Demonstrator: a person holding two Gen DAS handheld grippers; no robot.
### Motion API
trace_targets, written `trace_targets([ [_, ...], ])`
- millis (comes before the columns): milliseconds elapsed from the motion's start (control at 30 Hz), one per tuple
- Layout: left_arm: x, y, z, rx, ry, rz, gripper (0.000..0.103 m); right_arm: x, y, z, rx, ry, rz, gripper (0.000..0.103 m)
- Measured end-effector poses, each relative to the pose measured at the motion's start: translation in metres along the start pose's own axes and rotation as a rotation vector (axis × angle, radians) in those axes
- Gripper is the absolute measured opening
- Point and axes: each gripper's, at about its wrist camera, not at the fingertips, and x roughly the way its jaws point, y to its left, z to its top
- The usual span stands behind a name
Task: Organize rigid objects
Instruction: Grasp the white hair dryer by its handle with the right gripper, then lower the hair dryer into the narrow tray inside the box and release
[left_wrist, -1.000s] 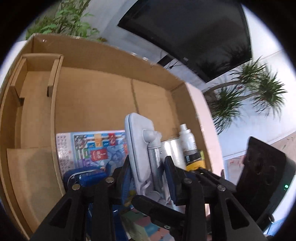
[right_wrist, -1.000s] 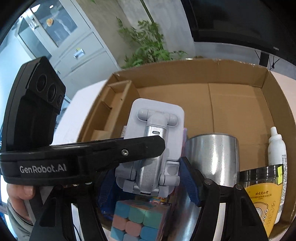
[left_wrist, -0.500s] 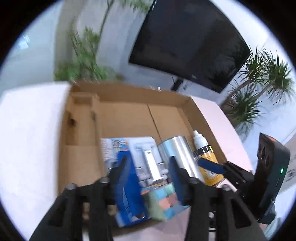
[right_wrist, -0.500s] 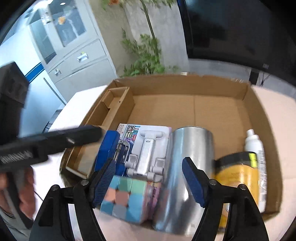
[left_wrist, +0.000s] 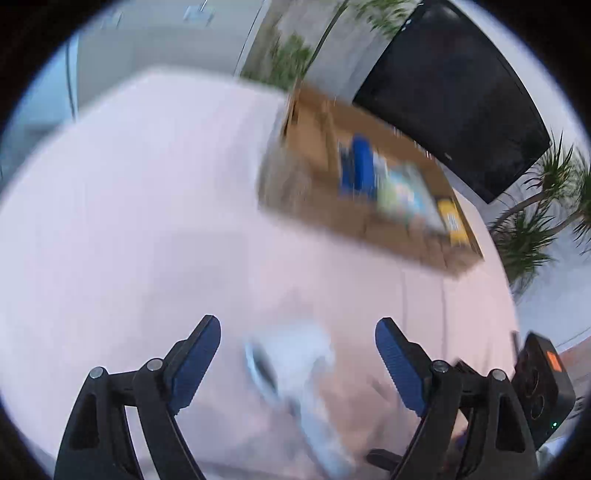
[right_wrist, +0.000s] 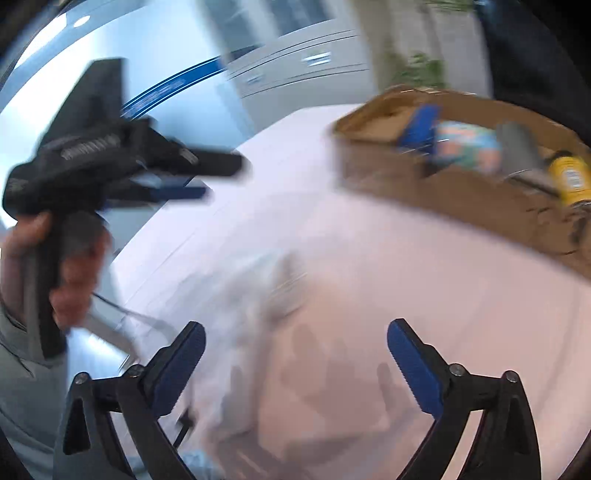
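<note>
Cardboard box (left_wrist: 369, 218) of sorted items sits at the table's (left_wrist: 147, 221) far edge, while both empty grippers, left (left_wrist: 297, 354) and right (right_wrist: 295, 354), are opening wide over a blurred pale object (left_wrist: 295, 354); hasty reaching could knock it aside.

Motion blur heavy in both of my views. Cardboard box (left_wrist: 332, 218) sits open-topped on the pale surface (left_wrist: 147, 221), well ahead of me. Inside I make out a blue item (left_wrist: 360, 162) standing near the left end, a pastel multicoloured block (right_wrist: 465, 144) beside it, a grey metal cylinder (right_wrist: 517, 147) next along, and a yellow-labelled jar (right_wrist: 570, 179) at the right end. A pale grey object (left_wrist: 295, 365) lies on the surface nearest me, too smeared to identify.
</note>
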Motion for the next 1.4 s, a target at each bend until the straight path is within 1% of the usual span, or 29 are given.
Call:
trace_targets([
  [33,0.003,0.006,-0.017,-0.039,0.010,-0.030,0.085,0.003,0.010,-0.006,-0.023,0.011,0.013,0.095],
  [67,0.006,0.010,-0.029,-0.066,0.018,-0.057,0.084,0.007,0.016,-0.011,-0.041,0.021,0.021,0.086],
  [100,0.010,0.010,-0.037,-0.083,0.024,-0.072,0.084,0.014,0.023,-0.017,-0.062,0.044,0.026,0.072],
  [133,0.016,0.011,-0.047,-0.106,0.035,-0.094,0.084,0.019,0.027,-0.021,-0.069,0.069,0.025,0.066],
  [167,0.021,0.011,-0.053,-0.114,0.047,-0.108,0.083,0.025,0.029,-0.024,-0.070,0.098,0.021,0.057],
  [233,0.034,0.009,-0.063,-0.124,0.080,-0.127,0.076,0.034,0.031,-0.033,-0.068,0.146,0.015,0.048],
  [267,0.043,0.006,-0.066,-0.127,0.104,-0.143,0.068,0.038,0.034,-0.037,-0.075,0.166,0.021,0.039],
  [300,0.047,0.004,-0.068,-0.123,0.119,-0.152,0.060,0.042,0.037,-0.040,-0.082,0.178,0.025,0.034],
  [333,0.050,0.001,-0.070,-0.113,0.131,-0.161,0.058,0.043,0.040,-0.042,-0.088,0.183,0.023,0.033],
  [367,0.052,-0.002,-0.070,-0.099,0.126,-0.151,0.054,0.043,0.042,-0.043,-0.092,0.179,0.022,0.033],
  [400,0.052,-0.003,-0.071,-0.098,0.127,-0.142,0.048,0.045,0.045,-0.043,-0.086,0.178,0.025,0.033],
  [433,0.051,-0.002,-0.071,-0.098,0.111,-0.116,0.042,0.046,0.045,-0.043,-0.077,0.177,0.028,0.033],
  [467,0.051,-0.001,-0.070,-0.102,0.104,-0.090,0.032,0.047,0.045,-0.041,-0.066,0.173,0.025,0.033],
  [533,0.048,0.004,-0.070,-0.110,0.096,-0.099,0.032,0.051,0.048,-0.035,-0.056,0.163,0.018,0.033],
  [633,0.045,0.002,-0.065,-0.080,0.079,-0.082,0.032,0.051,0.046,-0.026,-0.041,0.148,0.024,0.033],
  [700,0.039,-0.004,-0.057,-0.051,0.058,-0.078,0.032,0.050,0.047,-0.019,-0.045,0.130,0.009,0.033],
  [800,0.025,-0.015,-0.035,-0.008,-0.001,-0.094,0.032,0.039,0.044,0.002,-0.039,0.069,-0.007,0.033],
  [867,0.014,-0.030,-0.008,0.046,-0.053,-0.104,0.032,0.027,0.044,0.020,-0.048,0.022,-0.028,0.033],
  [967,0.008,-0.050,0.043,0.132,-0.107,-0.126,0.032,0.011,0.036,0.060,-0.059,-0.062,-0.067,0.033],
  [1000,0.008,-0.055,0.056,0.155,-0.116,-0.130,0.032,0.007,0.030,0.079,-0.065,-0.093,-0.084,0.033],
  [1033,0.011,-0.062,0.081,0.193,-0.125,-0.144,0.032,0.005,0.025,0.096,-0.072,-0.113,-0.103,0.033],
  [1067,0.014,-0.065,0.098,0.205,-0.126,-0.156,0.032,0.004,0.020,0.109,-0.074,-0.127,-0.121,0.033],
  [1133,0.026,-0.068,0.141,0.217,-0.113,-0.172,0.032,0.008,0.001,0.147,-0.056,-0.149,-0.141,0.033],
  [1200,0.041,-0.067,0.174,0.211,-0.098,-0.189,0.032,0.025,-0.026,0.190,-0.019,-0.146,-0.142,0.033],
  [1267,0.065,-0.060,0.209,0.192,-0.060,-0.213,0.032,0.044,-0.048,0.221,-0.001,-0.129,-0.158,0.033],
  [1333,0.084,-0.052,0.227,0.181,-0.022,-0.219,0.032,0.062,-0.066,0.242,0.025,-0.105,-0.169,0.033],
  [1400,0.111,-0.045,0.245,0.170,0.034,-0.221,0.032,0.088,-0.089,0.263,0.068,-0.064,-0.159,0.033],
])
